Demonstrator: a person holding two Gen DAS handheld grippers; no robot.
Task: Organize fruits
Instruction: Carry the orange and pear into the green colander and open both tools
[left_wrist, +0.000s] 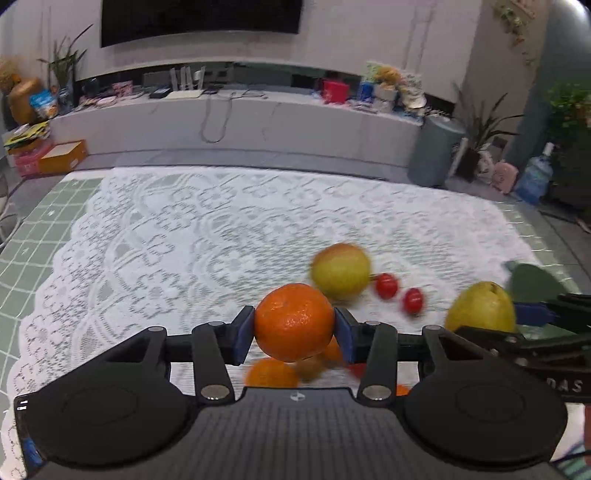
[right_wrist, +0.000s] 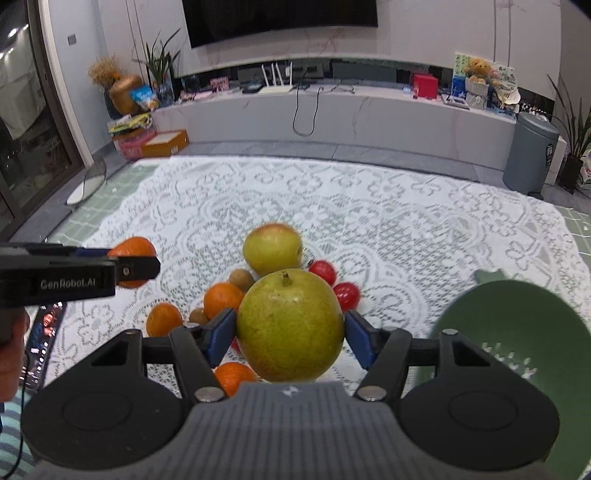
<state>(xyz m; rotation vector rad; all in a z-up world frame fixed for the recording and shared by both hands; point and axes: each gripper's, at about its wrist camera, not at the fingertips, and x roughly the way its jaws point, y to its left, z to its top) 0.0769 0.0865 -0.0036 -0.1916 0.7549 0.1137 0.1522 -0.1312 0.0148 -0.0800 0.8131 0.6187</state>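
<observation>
My left gripper (left_wrist: 294, 330) is shut on an orange mandarin (left_wrist: 294, 322) and holds it above the lace cloth; the mandarin also shows in the right wrist view (right_wrist: 132, 251). My right gripper (right_wrist: 290, 332) is shut on a yellow-green pear (right_wrist: 290, 325), which also shows in the left wrist view (left_wrist: 480, 308). On the cloth lie a yellow-red apple (right_wrist: 272, 248), two red cherry tomatoes (right_wrist: 347, 293), several mandarins (right_wrist: 222, 299) and small brown fruits (right_wrist: 242, 278). A green colander bowl (right_wrist: 517, 354) sits at the right, beside the right gripper.
A white lace cloth (right_wrist: 332, 206) covers the green gridded table (left_wrist: 44, 229). Behind the table stand a long TV bench (right_wrist: 332, 114), a grey bin (right_wrist: 532, 151) and potted plants.
</observation>
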